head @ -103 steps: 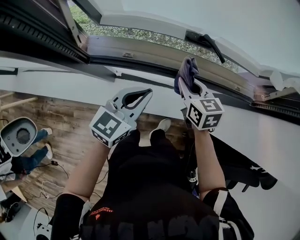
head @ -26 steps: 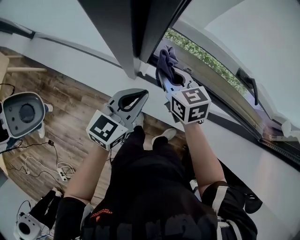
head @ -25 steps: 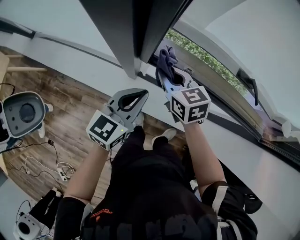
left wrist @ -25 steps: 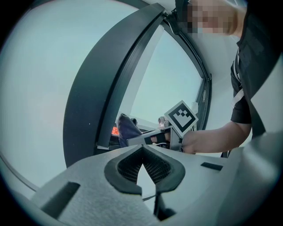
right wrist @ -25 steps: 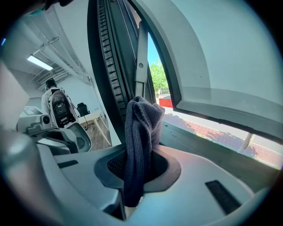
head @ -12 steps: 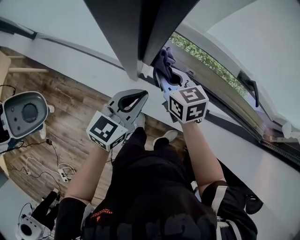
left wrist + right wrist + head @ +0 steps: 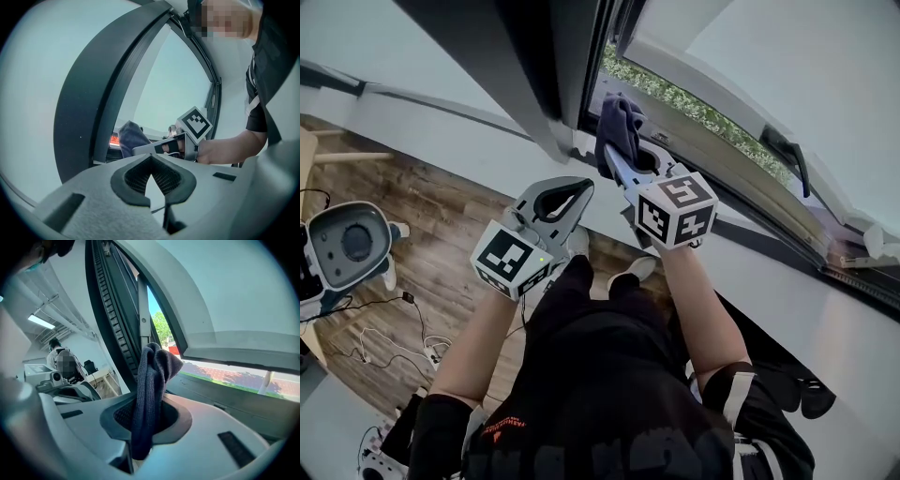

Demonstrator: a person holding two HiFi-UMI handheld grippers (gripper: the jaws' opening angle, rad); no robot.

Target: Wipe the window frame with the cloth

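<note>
The left gripper (image 7: 574, 190) hung near the person's body, above the wooden floor (image 7: 422, 244). Its jaws were pressed together with nothing between them. Just beside it but higher, the right gripper (image 7: 615, 159) was clenched on the dark cloth (image 7: 619, 124). The cloth stood up out of its jaws as a folded bunch, and one end hung below them. The top of the cloth was at the lower corner of the window frame (image 7: 517, 70), close beside the dark upright post. Green plants (image 7: 694, 101) showed outside.
</note>
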